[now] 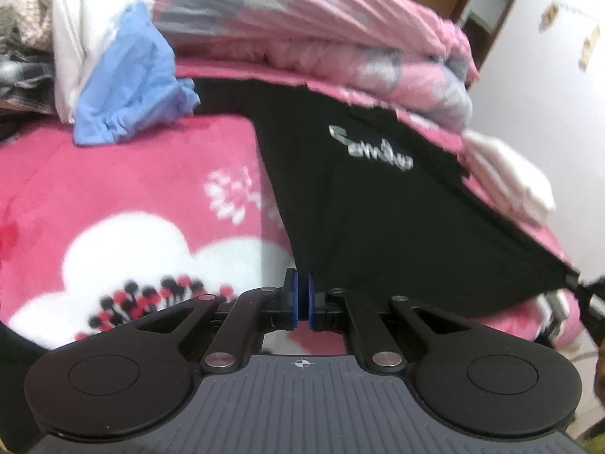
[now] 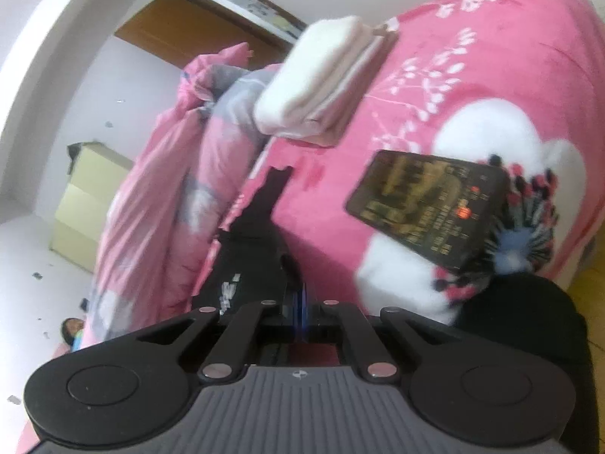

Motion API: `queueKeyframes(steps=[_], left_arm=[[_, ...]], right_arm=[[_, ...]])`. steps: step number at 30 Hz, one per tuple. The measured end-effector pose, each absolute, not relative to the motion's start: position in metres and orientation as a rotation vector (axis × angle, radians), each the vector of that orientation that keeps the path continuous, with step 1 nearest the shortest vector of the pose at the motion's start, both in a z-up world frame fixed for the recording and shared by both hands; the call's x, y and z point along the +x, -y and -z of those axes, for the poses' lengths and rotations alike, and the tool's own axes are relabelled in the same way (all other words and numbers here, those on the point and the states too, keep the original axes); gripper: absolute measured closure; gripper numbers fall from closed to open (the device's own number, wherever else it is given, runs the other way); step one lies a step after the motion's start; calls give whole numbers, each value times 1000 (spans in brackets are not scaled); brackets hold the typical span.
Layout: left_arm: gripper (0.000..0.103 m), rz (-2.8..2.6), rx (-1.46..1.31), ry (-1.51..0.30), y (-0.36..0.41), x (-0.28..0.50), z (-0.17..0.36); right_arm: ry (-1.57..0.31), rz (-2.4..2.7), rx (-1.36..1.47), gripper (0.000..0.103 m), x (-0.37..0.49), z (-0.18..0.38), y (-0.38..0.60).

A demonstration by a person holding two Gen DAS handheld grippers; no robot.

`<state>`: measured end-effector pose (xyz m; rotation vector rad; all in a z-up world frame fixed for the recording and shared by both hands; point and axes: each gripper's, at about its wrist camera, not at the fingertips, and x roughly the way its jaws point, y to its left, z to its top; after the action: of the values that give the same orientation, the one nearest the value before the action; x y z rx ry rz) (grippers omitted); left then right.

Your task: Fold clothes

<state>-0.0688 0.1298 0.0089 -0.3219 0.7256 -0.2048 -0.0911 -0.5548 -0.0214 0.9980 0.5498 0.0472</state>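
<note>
Your left gripper (image 1: 302, 295) pinches the black shirt (image 1: 378, 196), which spreads toward one o'clock; your right gripper (image 2: 300, 302) clamps its edge too.

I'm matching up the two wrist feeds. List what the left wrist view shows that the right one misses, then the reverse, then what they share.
Left wrist only: a crumpled light blue garment, a white cloth pile and the silver lettering on the black T-shirt.

Right wrist only: a dark phone, screen lit, on the pink blanket, and a pale yellow box by the wall.

Both: the T-shirt, the blanket, the pink quilt, folded white towels, and a claw shut on the shirt, left, right.
</note>
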Motion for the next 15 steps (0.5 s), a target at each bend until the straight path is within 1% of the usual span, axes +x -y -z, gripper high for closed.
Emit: queueKeyframes(steps=[4,8,12,15], left_arm=[[101,215,-302,-762,-130,-66,-3],[101,211,-260,-847,-123,-66,25],[100,218,-231,-887,-121,-64,43],[97,246,-197,-885,-121,-63,39]], right_arm=[[-580,-24,991,102,-89,31,558],[-610,-1,984,102,-88,41,561],[-641,23,976,102,-86,51,564],[-663,40,971,99,-85,59,567]])
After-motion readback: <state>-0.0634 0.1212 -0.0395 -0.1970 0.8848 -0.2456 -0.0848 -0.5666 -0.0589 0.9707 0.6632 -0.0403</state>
